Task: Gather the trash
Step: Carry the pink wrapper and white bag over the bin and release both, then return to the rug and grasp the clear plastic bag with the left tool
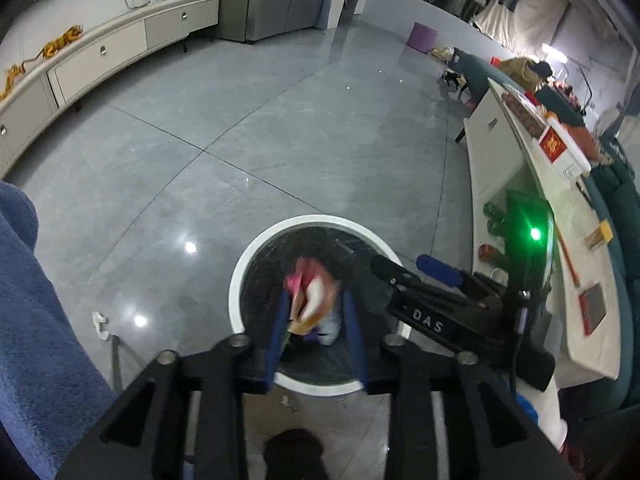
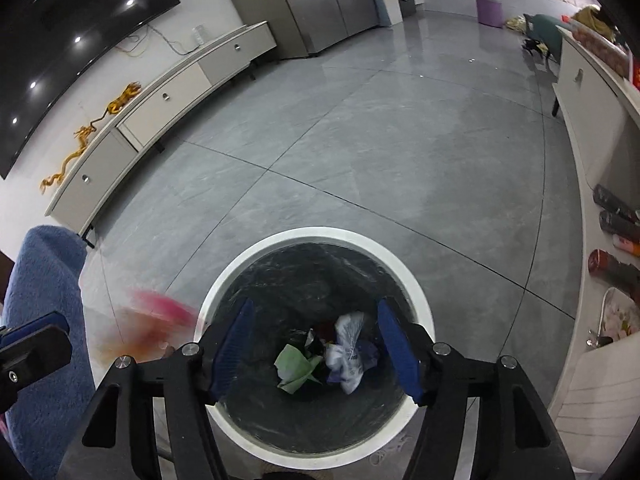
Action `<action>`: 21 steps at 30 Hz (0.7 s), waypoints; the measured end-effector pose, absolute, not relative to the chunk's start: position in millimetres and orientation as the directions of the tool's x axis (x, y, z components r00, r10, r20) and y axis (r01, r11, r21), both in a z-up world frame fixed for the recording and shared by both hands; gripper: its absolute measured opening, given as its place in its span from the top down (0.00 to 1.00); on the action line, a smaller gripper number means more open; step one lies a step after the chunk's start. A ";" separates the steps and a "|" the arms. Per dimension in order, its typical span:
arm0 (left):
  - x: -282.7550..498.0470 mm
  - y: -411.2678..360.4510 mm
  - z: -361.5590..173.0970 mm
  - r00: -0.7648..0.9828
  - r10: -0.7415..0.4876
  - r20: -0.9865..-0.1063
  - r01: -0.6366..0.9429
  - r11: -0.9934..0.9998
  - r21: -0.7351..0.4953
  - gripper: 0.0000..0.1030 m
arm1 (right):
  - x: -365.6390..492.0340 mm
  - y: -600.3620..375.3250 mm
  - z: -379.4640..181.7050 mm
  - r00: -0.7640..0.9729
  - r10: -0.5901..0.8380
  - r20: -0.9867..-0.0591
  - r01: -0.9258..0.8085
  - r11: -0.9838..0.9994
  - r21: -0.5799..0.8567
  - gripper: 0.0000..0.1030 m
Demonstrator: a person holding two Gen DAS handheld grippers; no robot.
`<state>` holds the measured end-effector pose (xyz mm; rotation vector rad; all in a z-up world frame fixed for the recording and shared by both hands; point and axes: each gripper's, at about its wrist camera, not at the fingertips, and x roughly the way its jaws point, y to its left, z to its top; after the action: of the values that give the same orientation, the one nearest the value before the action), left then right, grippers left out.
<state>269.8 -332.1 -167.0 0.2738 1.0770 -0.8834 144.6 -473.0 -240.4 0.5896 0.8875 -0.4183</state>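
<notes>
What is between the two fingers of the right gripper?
Nothing is held: the right gripper frames trash at the bin bottom, in the right wrist view.

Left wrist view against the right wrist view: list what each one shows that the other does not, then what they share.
Only the left wrist view shows the right gripper from the side, a green light, and a blurred pink wrapper between the left gripper fingers. Only the right wrist view shows the dark screen on the wall and the green paper and white bag lying in the bin. Both show the white-rimmed bin, grey floor and purple tub.
</notes>
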 end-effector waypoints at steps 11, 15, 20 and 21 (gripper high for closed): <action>248.2 -288.3 -121.0 0.329 -0.572 -0.751 0.662 0.707 -0.249 0.61 | 113.4 -467.0 -192.9 0.629 -0.134 -0.766 0.560 0.761 0.328 0.40; 234.6 -262.3 -92.9 0.387 -0.567 -0.727 0.644 0.730 -0.227 0.61 | 101.1 -449.4 -159.2 0.673 -0.149 -0.725 0.526 0.785 0.328 0.40; 213.8 -213.2 -60.7 0.474 -0.550 -0.688 0.596 0.775 -0.209 0.61 | 85.9 -419.1 -110.2 0.743 -0.142 -0.655 0.461 0.817 0.346 0.40; 209.4 -202.2 -55.0 0.493 -0.545 -0.678 0.589 0.783 -0.202 0.61 | 82.8 -412.4 -100.0 0.757 -0.139 -0.639 0.445 0.825 0.348 0.40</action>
<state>209.4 -202.2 -55.0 0.0595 0.8007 -0.6881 82.8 -412.4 -100.0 0.5114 0.6387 -0.3337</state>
